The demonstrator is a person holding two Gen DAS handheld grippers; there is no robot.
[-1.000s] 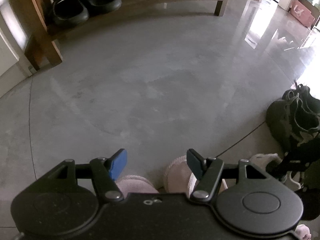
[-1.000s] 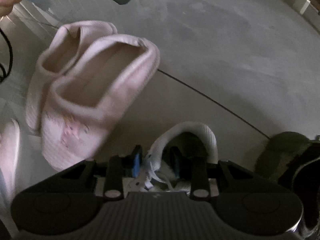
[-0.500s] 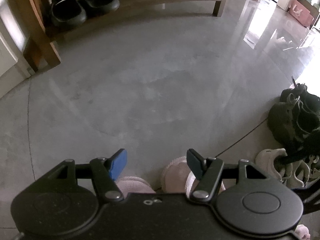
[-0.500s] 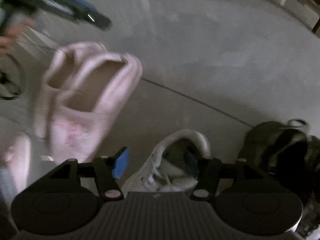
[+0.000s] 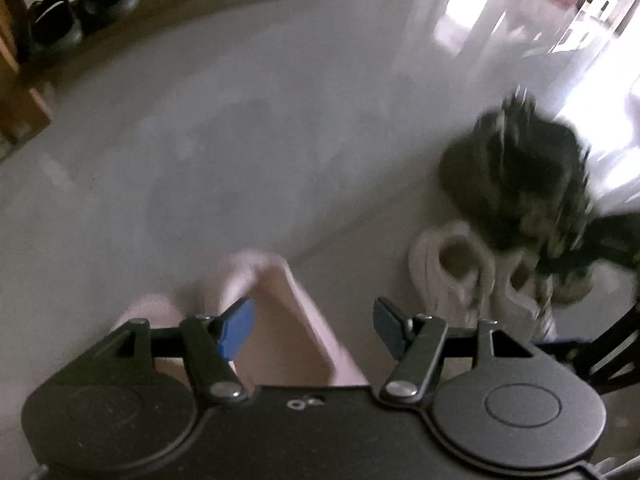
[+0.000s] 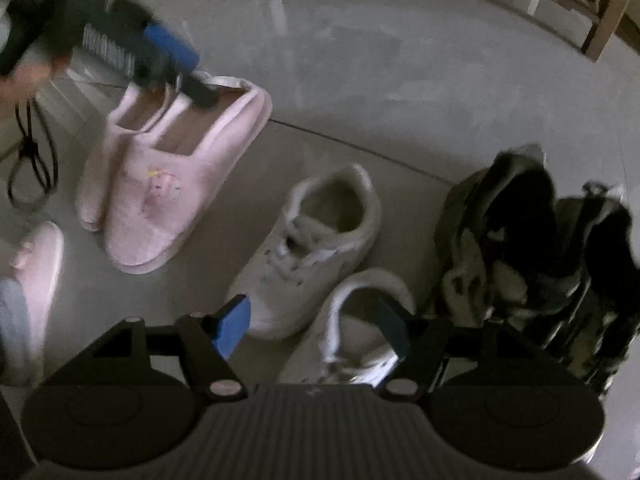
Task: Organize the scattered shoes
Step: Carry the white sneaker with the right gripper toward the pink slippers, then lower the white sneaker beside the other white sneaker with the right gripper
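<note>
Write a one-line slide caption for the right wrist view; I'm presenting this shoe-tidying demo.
Open right gripper above two white sneakers, pink slippers and dark boots alongside.

Pink slippers (image 6: 168,172), white sneakers (image 6: 312,248), grey floor (image 6: 400,60).

Both grippers point steeply down, left gripper (image 5: 312,326) jaws parted with nothing pinched, right gripper (image 6: 314,328) jaws apart and gripping nothing, a hand (image 6: 24,78) holding the left one at top left.
</note>
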